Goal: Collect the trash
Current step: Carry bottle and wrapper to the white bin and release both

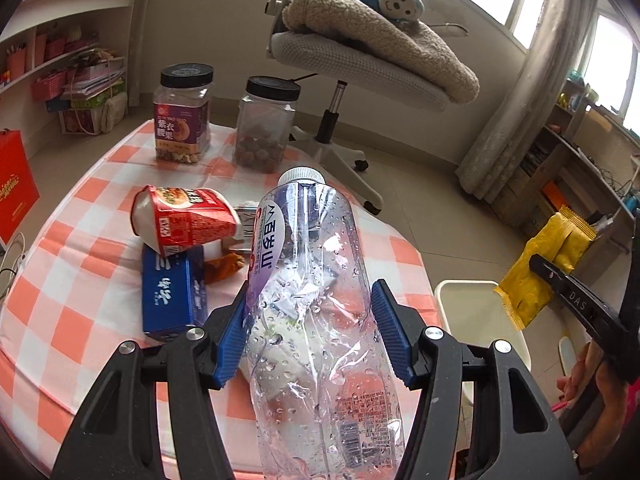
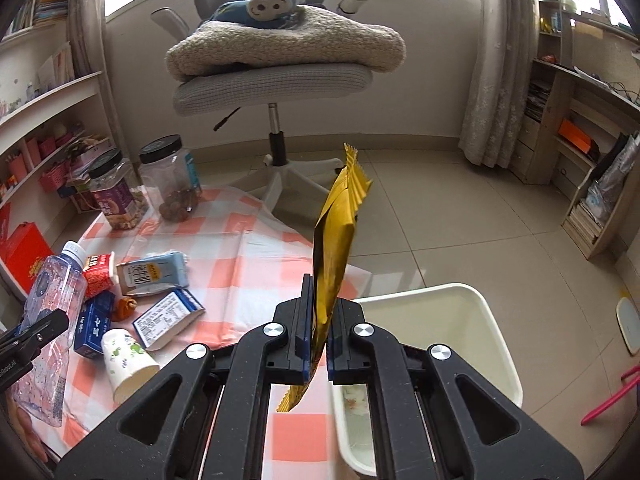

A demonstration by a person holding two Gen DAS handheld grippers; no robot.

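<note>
Left gripper point(image 1: 308, 332) with blue-padded jaws clamped on a clear, crumpled plastic water bottle point(image 1: 312, 312), white cap pointing away, held above the orange-and-white checked surface point(image 1: 80, 312). Right gripper point(image 2: 318, 344) with jaws pressed together on a yellow foil snack wrapper point(image 2: 334, 256), held upright beside the near right edge of the surface, next to a cream plastic bin point(image 2: 472, 320) standing on the floor. Remaining litter on the surface: a red-and-white tipped cup point(image 1: 188, 216), a blue carton point(image 1: 172, 292), and a white paper cup point(image 2: 128, 360). Two black-lidded clear jars point(image 1: 182, 112) stand at the far side.
</note>
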